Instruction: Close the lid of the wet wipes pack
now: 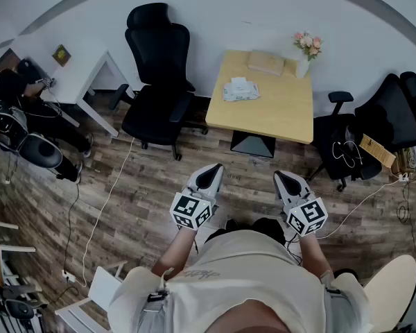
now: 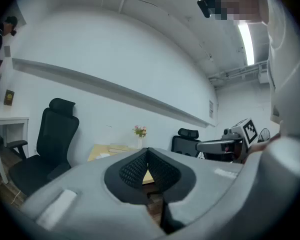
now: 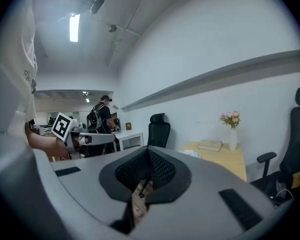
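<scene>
Wet wipes pack (image 1: 240, 90): on table (image 1: 281, 113), toward its left edge. My left gripper (image 1: 209, 176) and right gripper (image 1: 286, 180): jaws together, empty, well short of table. Advice: approach, press lid down squarely.

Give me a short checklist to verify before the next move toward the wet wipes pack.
1. White wet wipes pack lies on the light wooden table: ok.
2. Pack open or closed: cannot tell, too far away.
3. Left gripper jaws together, nothing between: ok.
4. Right gripper jaws together, nothing between: ok.
5. Grippers near the pack: not ok, wood-plank floor lies between.
6. Black office chair stands left of the table, off the direct path: ok.
</scene>
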